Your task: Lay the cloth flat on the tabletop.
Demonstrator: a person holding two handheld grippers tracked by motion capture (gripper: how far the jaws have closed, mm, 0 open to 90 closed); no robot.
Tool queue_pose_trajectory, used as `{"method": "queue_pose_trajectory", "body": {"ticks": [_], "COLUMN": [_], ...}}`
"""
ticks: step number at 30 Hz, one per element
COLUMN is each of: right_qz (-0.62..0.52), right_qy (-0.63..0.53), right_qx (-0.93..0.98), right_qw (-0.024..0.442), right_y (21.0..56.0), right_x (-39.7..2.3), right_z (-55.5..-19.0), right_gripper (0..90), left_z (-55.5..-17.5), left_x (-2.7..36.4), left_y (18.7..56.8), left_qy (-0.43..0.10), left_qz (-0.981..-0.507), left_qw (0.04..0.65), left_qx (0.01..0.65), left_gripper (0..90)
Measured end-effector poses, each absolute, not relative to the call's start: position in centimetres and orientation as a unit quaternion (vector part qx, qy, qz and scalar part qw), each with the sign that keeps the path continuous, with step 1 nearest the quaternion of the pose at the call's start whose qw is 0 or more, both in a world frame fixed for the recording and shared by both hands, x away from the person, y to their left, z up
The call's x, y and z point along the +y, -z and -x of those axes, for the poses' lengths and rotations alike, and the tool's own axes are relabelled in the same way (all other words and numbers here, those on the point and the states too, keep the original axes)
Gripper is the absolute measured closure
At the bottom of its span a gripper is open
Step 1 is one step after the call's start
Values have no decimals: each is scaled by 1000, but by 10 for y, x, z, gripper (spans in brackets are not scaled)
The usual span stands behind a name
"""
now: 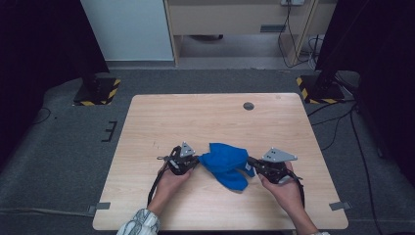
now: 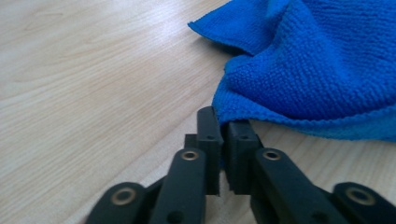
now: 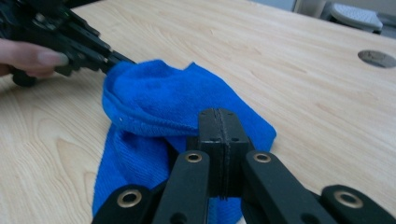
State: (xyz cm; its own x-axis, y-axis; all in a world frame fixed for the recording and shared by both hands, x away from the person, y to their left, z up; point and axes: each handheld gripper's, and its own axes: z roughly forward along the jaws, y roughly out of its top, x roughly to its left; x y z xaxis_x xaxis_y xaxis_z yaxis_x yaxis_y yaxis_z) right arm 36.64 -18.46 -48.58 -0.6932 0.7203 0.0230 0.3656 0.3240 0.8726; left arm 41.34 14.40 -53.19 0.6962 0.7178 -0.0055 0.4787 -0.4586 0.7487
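Observation:
A crumpled blue cloth [image 1: 225, 164] lies on the wooden table [image 1: 205, 117], near its front middle. My left gripper [image 1: 195, 160] is at the cloth's left end, and in the left gripper view [image 2: 223, 123] its jaws are shut with the cloth's [image 2: 317, 60] hemmed corner pinched between them. My right gripper [image 1: 250, 161] is at the cloth's right end. In the right gripper view [image 3: 219, 116] its jaws are pressed together on a fold of the cloth [image 3: 159, 102]. That view also shows the left gripper [image 3: 109, 58] farther off, biting the far corner.
A round grey cable hole [image 1: 248, 105] sits in the table's far right part. Two stand bases with yellow-black stripes [image 1: 98, 90] [image 1: 318, 88] stand on the floor beyond the table's far corners. Cables run along the floor on the right.

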Motion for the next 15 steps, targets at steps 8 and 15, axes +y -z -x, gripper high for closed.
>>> {"method": "queue_pose_trajectory", "body": {"ticks": [8,15], "right_qz": [-359,-374], "right_qy": [-442,-424], "right_qx": [801,806], "right_qw": [186,177], "right_y": [497,510], "right_x": [-191,-191], "right_z": [-374,-388], "right_gripper": [900,900], "left_z": [-410,-407], "left_x": [154,155], "left_y": [520,518], "left_qy": [-162,-157], "left_qz": [-825,-825], "left_qw": [388,388], "left_qx": [377,380], "left_gripper": [887,888]}}
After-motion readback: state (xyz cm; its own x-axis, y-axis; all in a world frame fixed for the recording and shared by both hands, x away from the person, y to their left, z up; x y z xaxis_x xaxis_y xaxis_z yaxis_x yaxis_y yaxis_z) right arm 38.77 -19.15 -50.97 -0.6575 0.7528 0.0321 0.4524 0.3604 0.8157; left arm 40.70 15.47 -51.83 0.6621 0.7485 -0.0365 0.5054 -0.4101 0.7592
